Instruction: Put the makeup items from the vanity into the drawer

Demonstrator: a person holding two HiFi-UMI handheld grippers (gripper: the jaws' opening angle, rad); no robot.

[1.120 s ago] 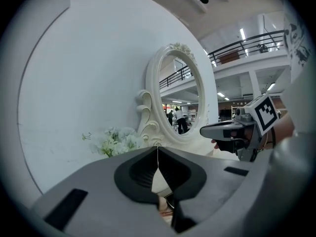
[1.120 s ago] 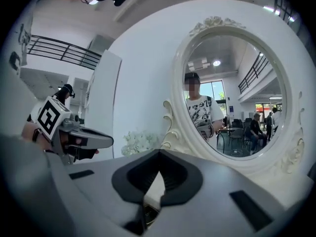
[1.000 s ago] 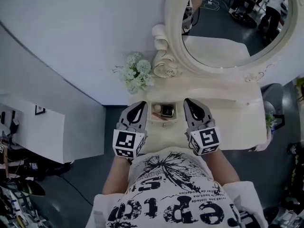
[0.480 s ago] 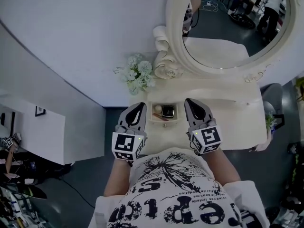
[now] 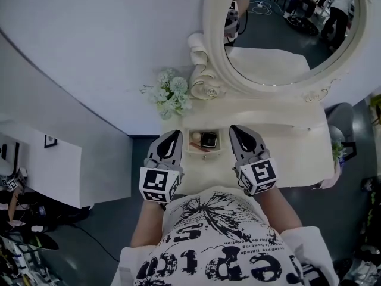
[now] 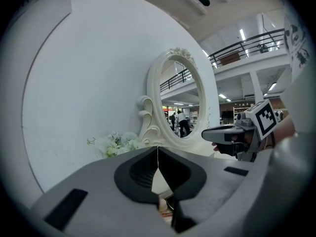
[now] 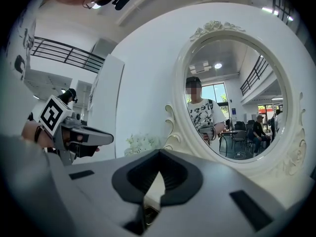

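Inside the open drawer of the vanity, flanked by left gripper and right gripper, both clamped shut and empty: square compact, likely light, rigid, slick, best pinched across opposite edges.

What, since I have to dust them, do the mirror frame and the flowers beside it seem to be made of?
Mirror frame: probably painted wood or moulded resin, in cream with a soft satin sheen. The signs are its carved scrolls and even colour.
Flowers: likely artificial, fabric or plastic. The pale white-green blooms look uniform, but real ones can't be ruled out.
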